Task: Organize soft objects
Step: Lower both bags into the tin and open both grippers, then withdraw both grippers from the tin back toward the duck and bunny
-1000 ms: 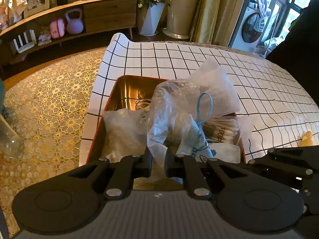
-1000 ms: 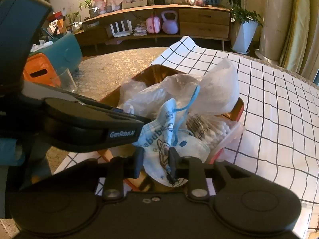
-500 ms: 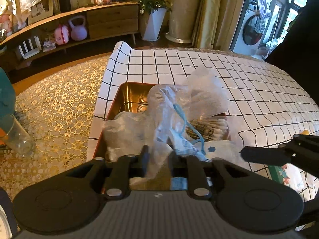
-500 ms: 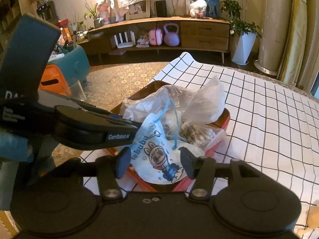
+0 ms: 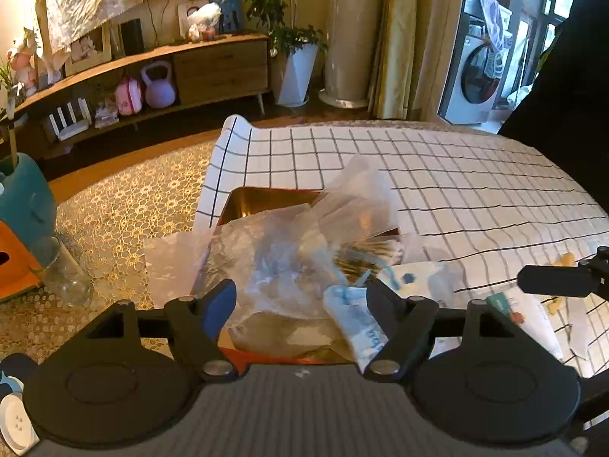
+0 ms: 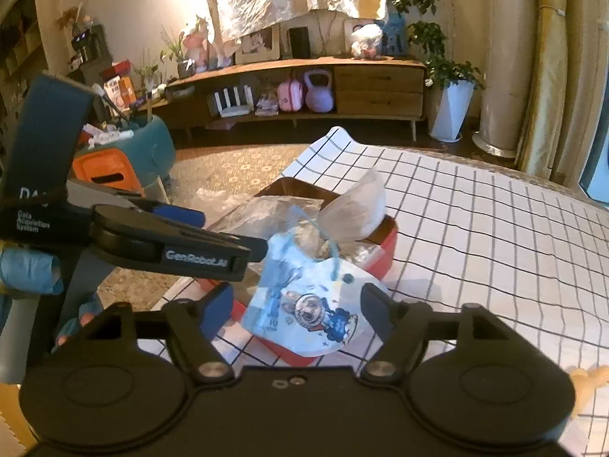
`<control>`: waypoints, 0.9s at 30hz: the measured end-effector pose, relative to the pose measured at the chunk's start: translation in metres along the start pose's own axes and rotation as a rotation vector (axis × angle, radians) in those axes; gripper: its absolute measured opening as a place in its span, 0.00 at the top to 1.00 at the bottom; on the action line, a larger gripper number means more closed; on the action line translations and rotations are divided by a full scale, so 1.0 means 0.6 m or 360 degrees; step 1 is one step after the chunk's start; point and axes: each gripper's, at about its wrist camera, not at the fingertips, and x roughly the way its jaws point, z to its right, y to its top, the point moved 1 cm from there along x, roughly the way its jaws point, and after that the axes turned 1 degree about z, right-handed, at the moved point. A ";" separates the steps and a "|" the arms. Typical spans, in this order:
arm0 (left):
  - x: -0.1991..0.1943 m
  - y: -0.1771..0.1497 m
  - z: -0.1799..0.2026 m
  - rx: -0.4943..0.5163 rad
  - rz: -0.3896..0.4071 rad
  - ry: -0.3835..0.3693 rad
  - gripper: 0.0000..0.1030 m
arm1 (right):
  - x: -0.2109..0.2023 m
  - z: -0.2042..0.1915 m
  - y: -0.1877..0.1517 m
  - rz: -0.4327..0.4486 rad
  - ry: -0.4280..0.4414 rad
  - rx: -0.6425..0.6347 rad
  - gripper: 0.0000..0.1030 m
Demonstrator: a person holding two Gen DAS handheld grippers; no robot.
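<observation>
A red tin box [image 6: 384, 257] with a gold inside [image 5: 262, 202] stands on the checked tablecloth. It is piled with clear plastic bags [image 5: 281, 262], a pack of cotton swabs [image 5: 365, 257] and a child's face mask with a cartoon print [image 6: 316, 308]. The mask lies over the box's near edge, also in the left wrist view [image 5: 357, 327]. My left gripper [image 5: 300, 304] is open just in front of the bags, holding nothing. My right gripper [image 6: 297, 306] is open with the mask lying loose between its fingers. The left gripper's body shows in the right wrist view [image 6: 171, 247].
The checked tablecloth [image 5: 437, 175] stretches far and right. A loose clear bag [image 5: 171, 262] hangs over the table's left edge. A glass jar [image 5: 64, 274] and a teal and orange stool [image 6: 125, 156] stand on the yellow carpet. Printed packets [image 5: 533, 320] lie at right.
Both grippers have opened and drawn back. The left let go of the plastic bag, the right let go of the mask, which now lies on the box's near edge.
</observation>
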 end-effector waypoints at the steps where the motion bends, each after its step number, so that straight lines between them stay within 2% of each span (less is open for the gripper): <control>1: -0.005 0.001 0.004 0.0000 0.0008 -0.0002 0.26 | -0.009 0.004 -0.001 0.0014 0.0002 0.0014 0.23; 4: -0.020 0.000 0.014 -0.0008 0.0032 -0.0001 0.20 | -0.031 0.016 -0.004 0.0047 -0.0001 0.0036 0.19; 13: -0.060 -0.010 0.037 -0.0063 0.0095 -0.0030 0.18 | -0.089 0.040 -0.024 0.0114 -0.0013 0.0060 0.11; 18: -0.081 -0.019 0.059 -0.0087 0.0131 -0.0091 0.18 | -0.128 0.056 -0.040 0.0146 -0.0027 0.0068 0.04; 24: -0.102 -0.026 0.106 -0.0065 0.0181 -0.0214 0.17 | -0.173 0.083 -0.064 0.0180 -0.0051 0.0077 0.01; 26: -0.106 -0.025 0.128 -0.0037 0.0204 -0.0259 0.14 | -0.186 0.097 -0.073 0.0186 -0.0070 0.0084 0.01; 27: -0.108 -0.024 0.142 -0.0019 0.0214 -0.0286 0.07 | -0.192 0.104 -0.078 0.0192 -0.0078 0.0085 0.01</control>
